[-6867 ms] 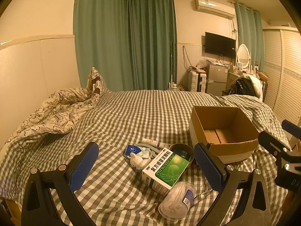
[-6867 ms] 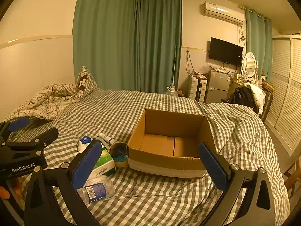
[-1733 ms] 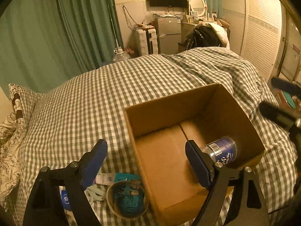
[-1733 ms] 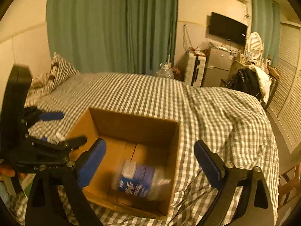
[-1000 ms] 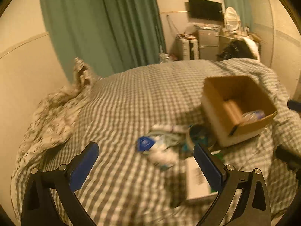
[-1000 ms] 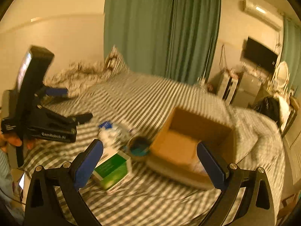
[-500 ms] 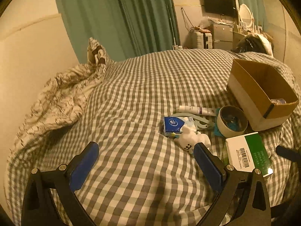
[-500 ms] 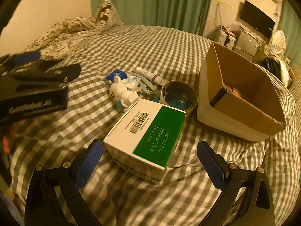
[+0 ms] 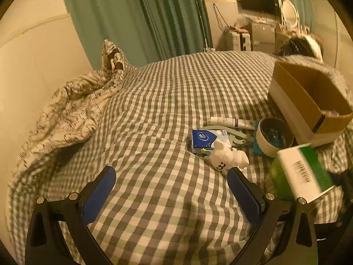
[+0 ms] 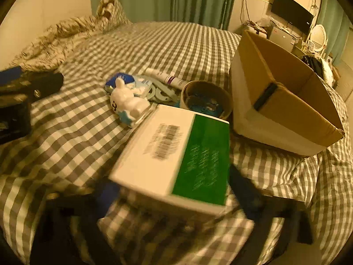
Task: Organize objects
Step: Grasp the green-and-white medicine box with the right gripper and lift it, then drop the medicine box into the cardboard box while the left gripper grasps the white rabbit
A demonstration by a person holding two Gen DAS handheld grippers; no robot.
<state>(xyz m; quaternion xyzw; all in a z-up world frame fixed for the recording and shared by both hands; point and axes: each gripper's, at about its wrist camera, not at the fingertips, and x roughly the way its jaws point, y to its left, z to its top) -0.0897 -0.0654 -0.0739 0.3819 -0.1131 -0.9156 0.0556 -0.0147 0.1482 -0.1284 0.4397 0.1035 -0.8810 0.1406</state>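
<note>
We count one green-and-white box [image 10: 176,159] between the fingers of our right gripper [image 10: 174,194], seemingly clamped, though blur hides contact. At its 12 o'clock sits one tape roll [image 10: 206,99], at 2 one cardboard box [image 10: 284,101], at 10 one white rabbit toy [image 10: 126,101]. Our left gripper [image 9: 171,191] gapes empty.

We see the left hand-held gripper [image 9: 168,190] held low and level, its two blue-padded fingers [image 9: 98,193] spread wide with nothing between them. The right hand-held gripper [image 10: 174,195] is blurred; its blue pads [image 10: 240,186] flank a box that hides the contact (closure cannot be judged). In the right wrist view the left hand-held gripper appears at the left edge.
</note>
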